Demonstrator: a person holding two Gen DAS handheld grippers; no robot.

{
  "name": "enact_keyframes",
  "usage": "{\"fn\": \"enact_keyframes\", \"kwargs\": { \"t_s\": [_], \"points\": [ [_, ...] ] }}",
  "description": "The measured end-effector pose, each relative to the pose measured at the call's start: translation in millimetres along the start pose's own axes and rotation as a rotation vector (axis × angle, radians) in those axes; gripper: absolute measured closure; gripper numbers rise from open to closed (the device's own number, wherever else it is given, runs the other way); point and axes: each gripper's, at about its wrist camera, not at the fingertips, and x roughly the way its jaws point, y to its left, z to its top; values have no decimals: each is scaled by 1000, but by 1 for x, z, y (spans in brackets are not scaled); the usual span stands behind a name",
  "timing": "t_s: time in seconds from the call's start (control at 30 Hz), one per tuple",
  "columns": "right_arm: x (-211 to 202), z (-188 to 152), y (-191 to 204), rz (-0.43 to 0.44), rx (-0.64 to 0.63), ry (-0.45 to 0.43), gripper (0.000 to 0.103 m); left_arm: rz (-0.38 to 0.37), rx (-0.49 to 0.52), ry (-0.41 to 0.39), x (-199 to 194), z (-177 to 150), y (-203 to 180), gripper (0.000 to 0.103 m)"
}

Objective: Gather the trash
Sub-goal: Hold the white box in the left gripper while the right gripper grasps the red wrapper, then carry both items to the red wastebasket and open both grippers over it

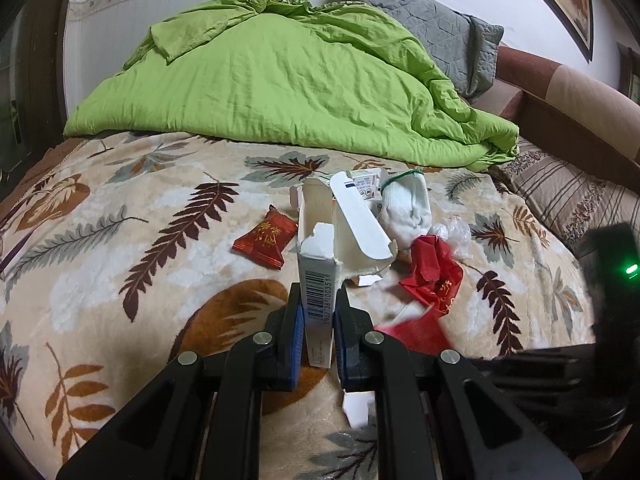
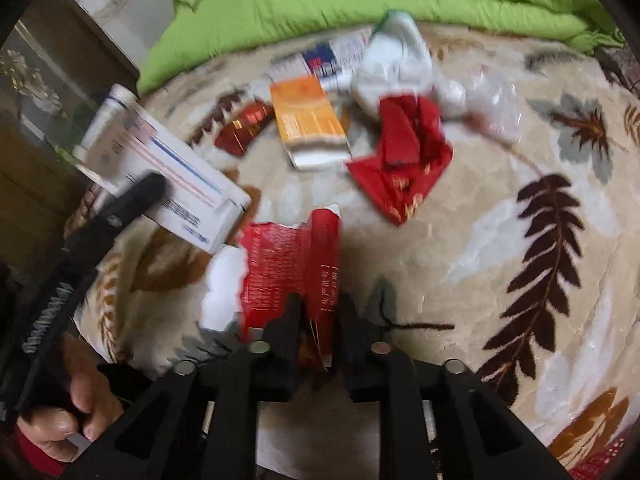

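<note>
Gathering litter off a leaf-patterned cream blanket spread over a bed, a person works two hand-held grippers at once, with a crumpled lime-green quilt heaped along the far side. Doing this step well probably means lifting each held carton straight off the soft blanket without dragging it through the loose pile, and keeping both grips firm, since torn cardboard may buckle or slip.

Most of the trash sits mid-blanket, beyond both tools: a flat orange card box, a crumpled red foil wrapper to its right, a balled white sock with a green cuff just behind that, clear crinkled plastic farther right, and a small red sweet packet to the left.

The left gripper has its jaws drawn narrow, blue pads pressing both sides of a torn white cardboard carton with a barcode, which stands upright with its flap hanging open. The right gripper is likewise nearly closed, black fingers pinching the near edge of a torn red carton printed with white text, close to the blanket; blur hides whether it is lifted. A hand grips the left tool's handle at lower left.
</note>
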Motion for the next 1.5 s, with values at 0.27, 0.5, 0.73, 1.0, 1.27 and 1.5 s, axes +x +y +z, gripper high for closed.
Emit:
{"fn": "enact_keyframes", "kwargs": {
  "t_s": [0.27, 0.5, 0.73, 1.0, 1.27, 1.5],
  "points": [
    [-67, -18, -12, -18, 90, -351, 91, 13, 39, -8, -1, -3, -6, 90],
    [-76, -17, -13, -14, 106, -403, 91, 44, 71, -24, -2, -5, -14, 90],
    [-73, -17, -11, -1, 105, -411, 91, 70, 139, -45, -4, -9, -29, 90],
    [-74, -18, -14, 1, 118, -416, 91, 70, 149, -46, -3, -9, -31, 90],
    [-75, -17, -14, -1, 123, -422, 91, 60, 147, -44, -3, -9, -31, 90],
    [-88, -23, -23, -7, 173, -443, 91, 1, 129, -59, -10, -9, -34, 90]
  ]
}}
